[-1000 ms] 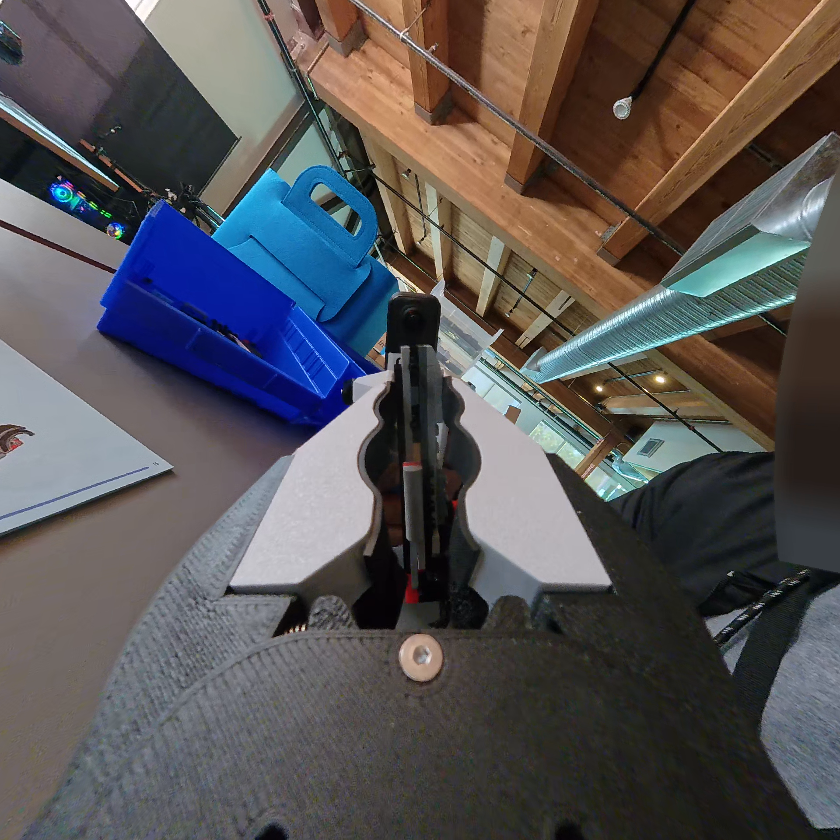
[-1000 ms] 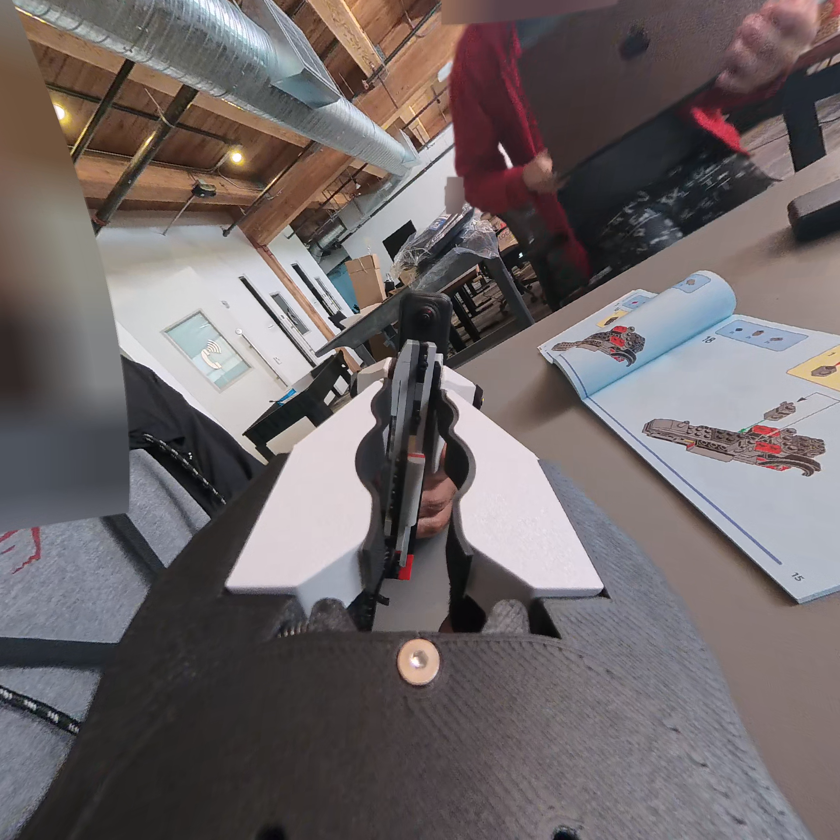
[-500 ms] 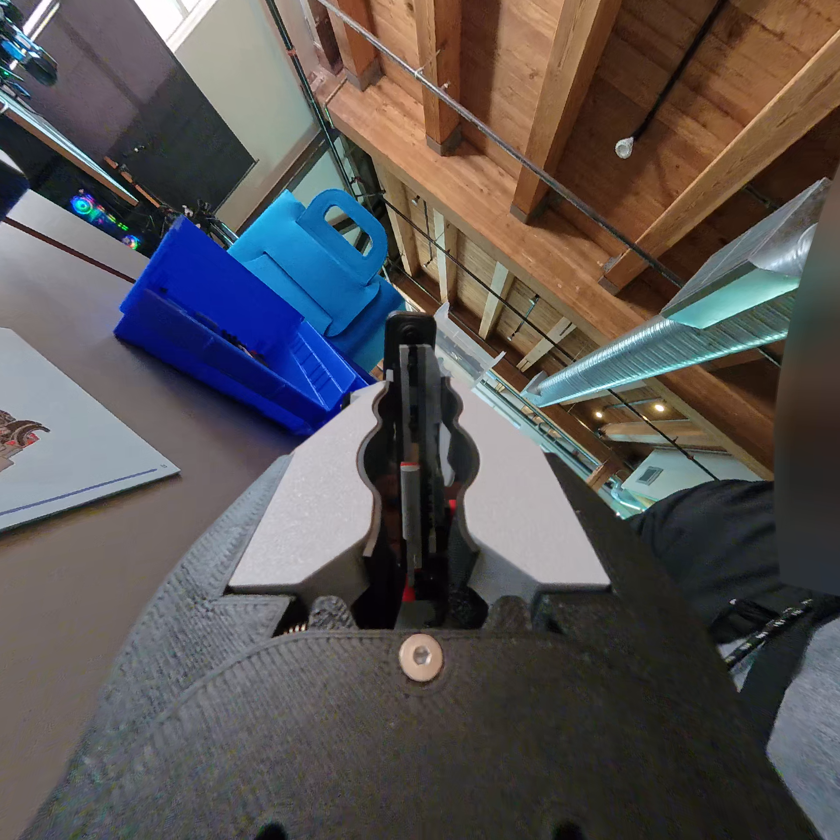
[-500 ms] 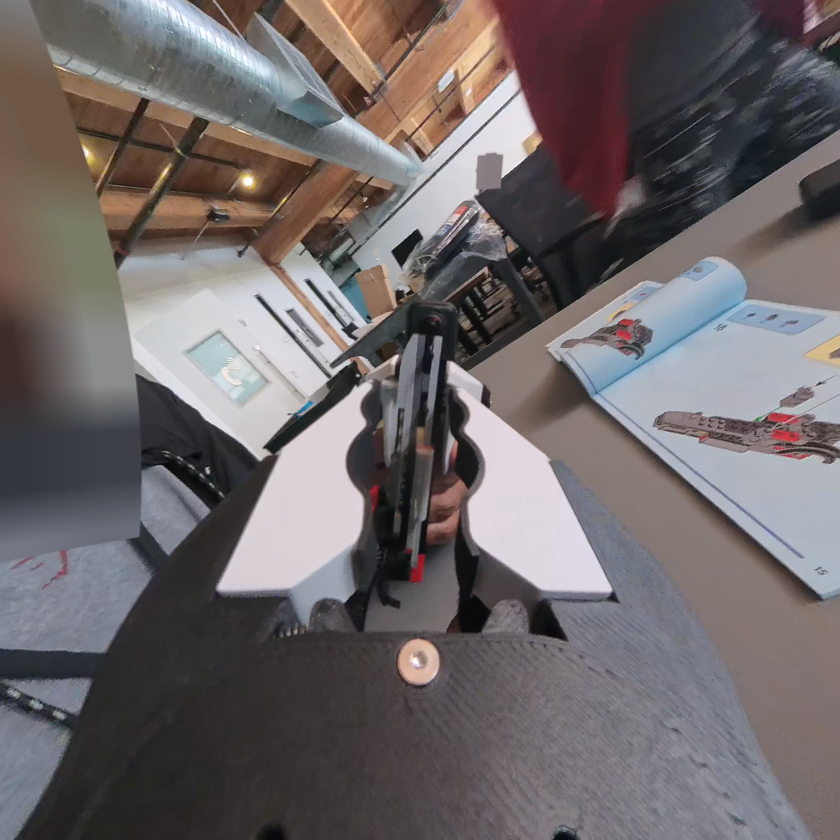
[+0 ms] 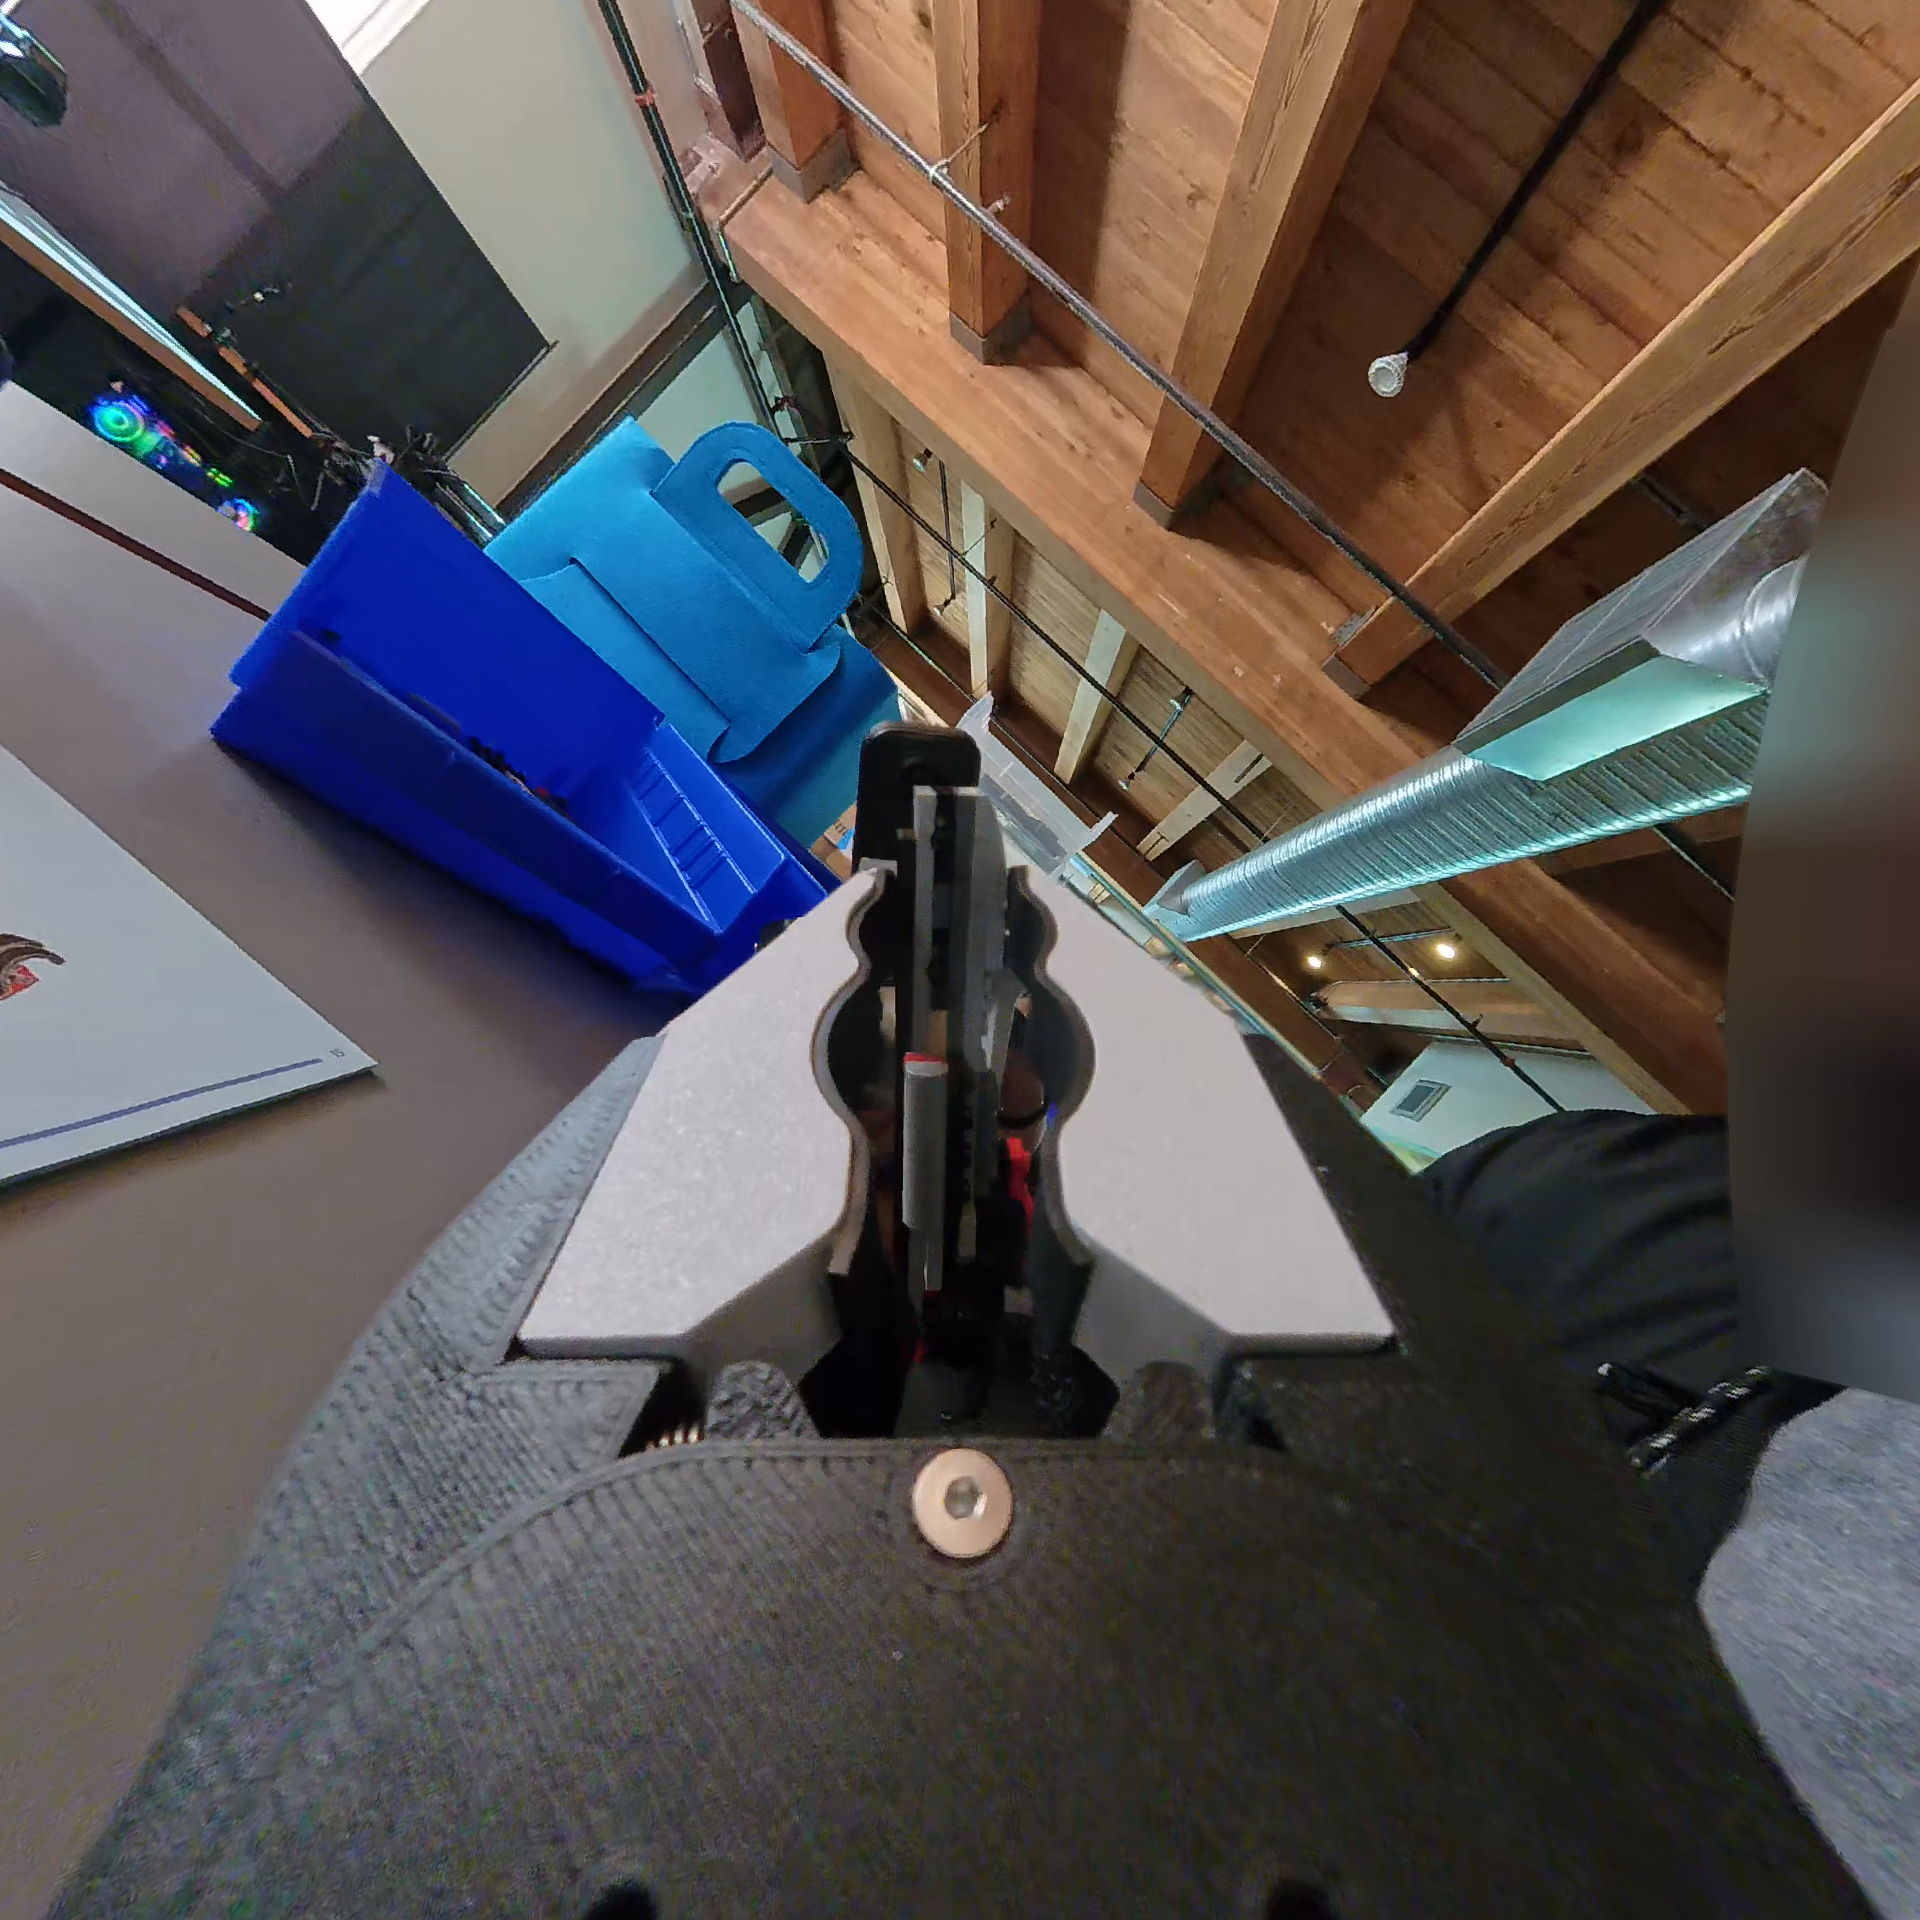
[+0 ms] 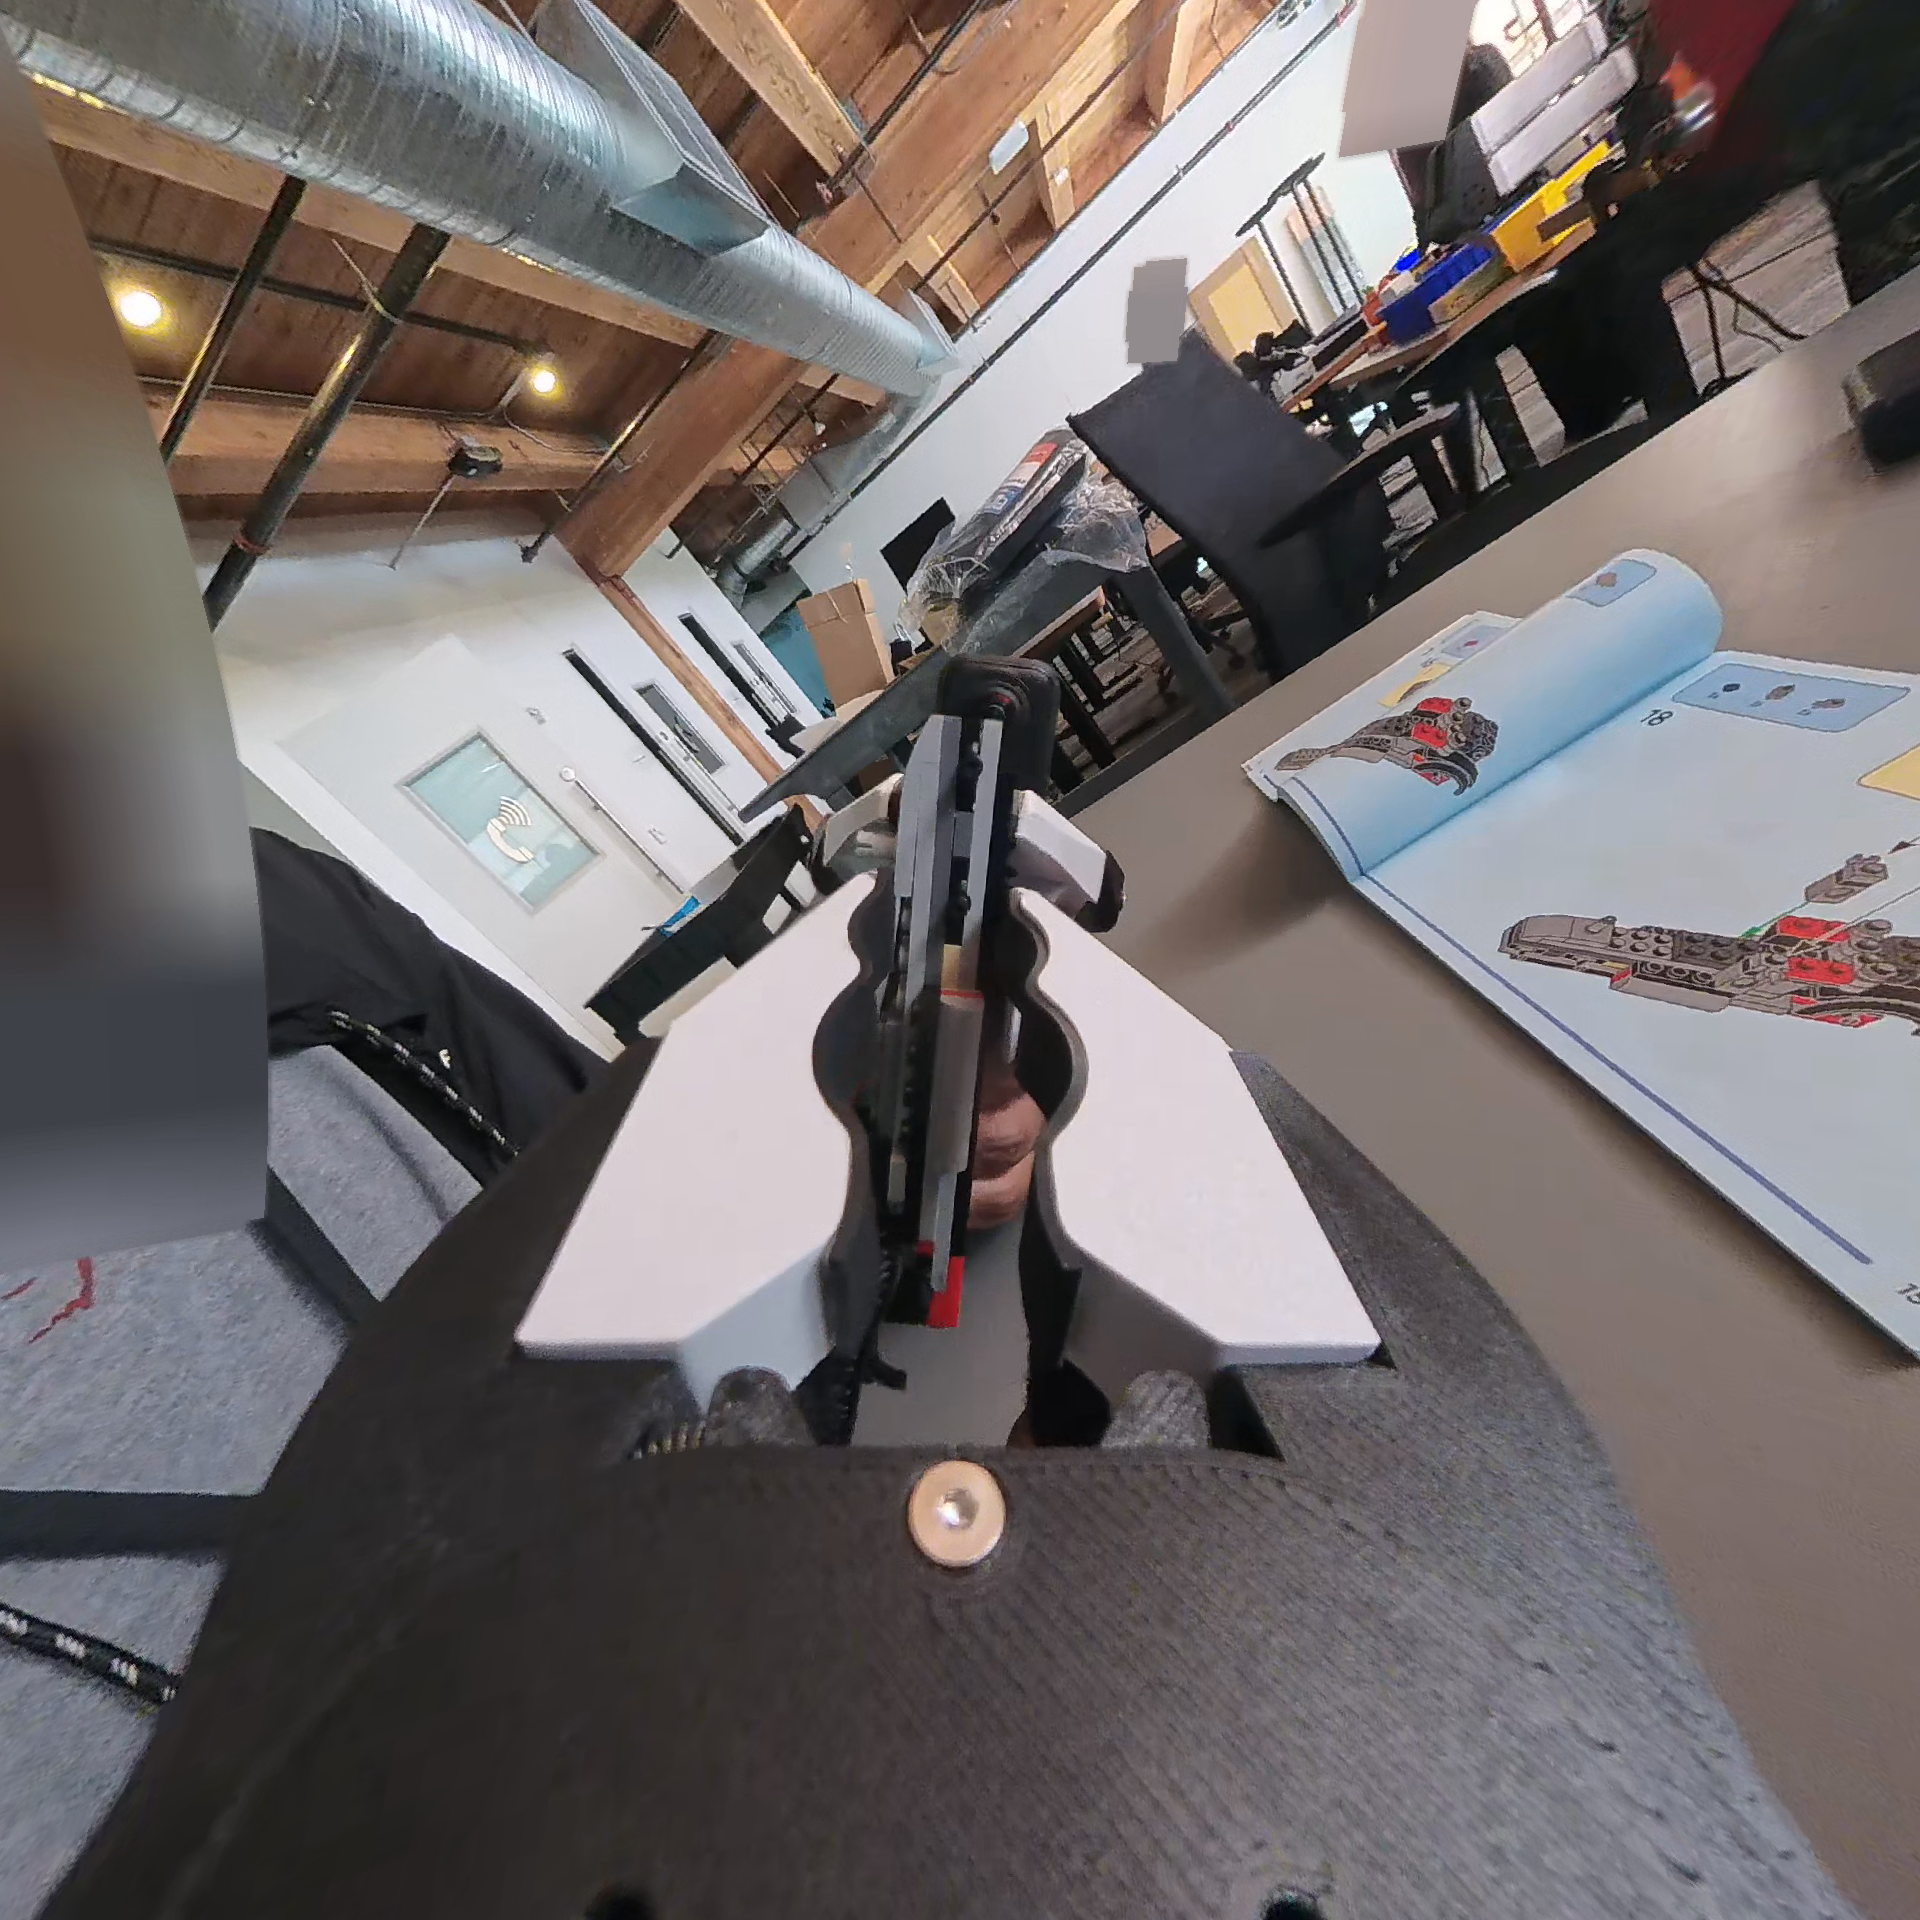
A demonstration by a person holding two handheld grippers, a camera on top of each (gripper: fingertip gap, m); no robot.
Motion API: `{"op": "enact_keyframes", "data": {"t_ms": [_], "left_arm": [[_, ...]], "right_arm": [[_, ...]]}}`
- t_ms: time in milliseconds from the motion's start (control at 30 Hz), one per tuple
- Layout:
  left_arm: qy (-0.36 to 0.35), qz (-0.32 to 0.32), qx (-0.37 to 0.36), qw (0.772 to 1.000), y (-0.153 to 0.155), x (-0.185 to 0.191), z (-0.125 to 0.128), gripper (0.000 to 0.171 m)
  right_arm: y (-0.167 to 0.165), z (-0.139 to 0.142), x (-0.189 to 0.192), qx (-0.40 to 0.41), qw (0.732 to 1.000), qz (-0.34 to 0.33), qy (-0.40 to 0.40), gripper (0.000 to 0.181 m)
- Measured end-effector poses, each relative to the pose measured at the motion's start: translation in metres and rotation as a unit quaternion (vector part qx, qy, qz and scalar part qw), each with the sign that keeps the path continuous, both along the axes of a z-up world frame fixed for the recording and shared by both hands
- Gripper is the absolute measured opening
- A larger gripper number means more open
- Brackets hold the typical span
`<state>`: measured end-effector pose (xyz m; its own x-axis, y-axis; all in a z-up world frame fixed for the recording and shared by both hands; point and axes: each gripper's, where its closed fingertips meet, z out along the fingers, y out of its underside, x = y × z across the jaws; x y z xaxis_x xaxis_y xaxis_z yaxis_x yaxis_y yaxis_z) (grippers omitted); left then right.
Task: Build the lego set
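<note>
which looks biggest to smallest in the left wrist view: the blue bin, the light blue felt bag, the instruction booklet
1. blue bin
2. light blue felt bag, close to the bin in apparent size and partly hidden behind it, so unsure
3. instruction booklet, but it is cut off by the frame edge, so its full size cannot be judged

Brown table (image 6: 1558, 1403): open instr. booklet (image 6: 1683, 935), blue bin (image 5: 468, 707), dark obj. at far edge (image 6: 1886, 410).

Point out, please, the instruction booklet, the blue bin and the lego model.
instruction booklet (image 6: 1621, 940): right wrist view, on the open right page.
blue bin (image 5: 457, 665): left wrist view, on its side wall.
lego model (image 6: 951, 883): right wrist view, on its grey edge.
</note>
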<state>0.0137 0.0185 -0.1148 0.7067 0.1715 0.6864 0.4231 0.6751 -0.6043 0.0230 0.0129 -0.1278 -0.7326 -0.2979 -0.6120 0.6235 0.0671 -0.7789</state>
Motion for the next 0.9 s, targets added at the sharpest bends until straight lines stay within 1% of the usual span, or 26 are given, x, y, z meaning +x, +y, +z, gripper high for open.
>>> {"op": "enact_keyframes", "data": {"t_ms": [67, 133, 333, 567, 900], "left_arm": [[-0.004, 0.001, 0.013, 1.000, -0.0050, -0.0005, 0.0006, 0.024], [-0.004, -0.009, 0.006, 1.000, -0.0048, 0.0020, -0.0002, 0.027], [-0.011, -0.009, -0.033, 0.999, 0.0028, 0.0010, -0.0062, 0.018], [-0.010, -0.007, -0.036, 0.999, 0.0027, 0.0011, -0.0065, 0.019], [-0.007, -0.009, -0.041, 0.999, 0.0045, 0.0027, -0.0067, 0.019]], "right_arm": [[0.0005, 0.0007, -0.0032, -0.002, 1.000, -0.008, -0.005, 0.019], [0.0013, 0.0019, -0.0062, -0.006, 1.000, -0.014, -0.010, 0.019], [0.0003, 0.0020, -0.0057, -0.006, 1.000, -0.017, -0.005, 0.019], [0.0004, 0.0022, -0.0056, -0.008, 1.000, -0.023, 0.004, 0.019], [0.0017, 0.0029, -0.0029, -0.007, 1.000, -0.009, -0.001, 0.020]]}}
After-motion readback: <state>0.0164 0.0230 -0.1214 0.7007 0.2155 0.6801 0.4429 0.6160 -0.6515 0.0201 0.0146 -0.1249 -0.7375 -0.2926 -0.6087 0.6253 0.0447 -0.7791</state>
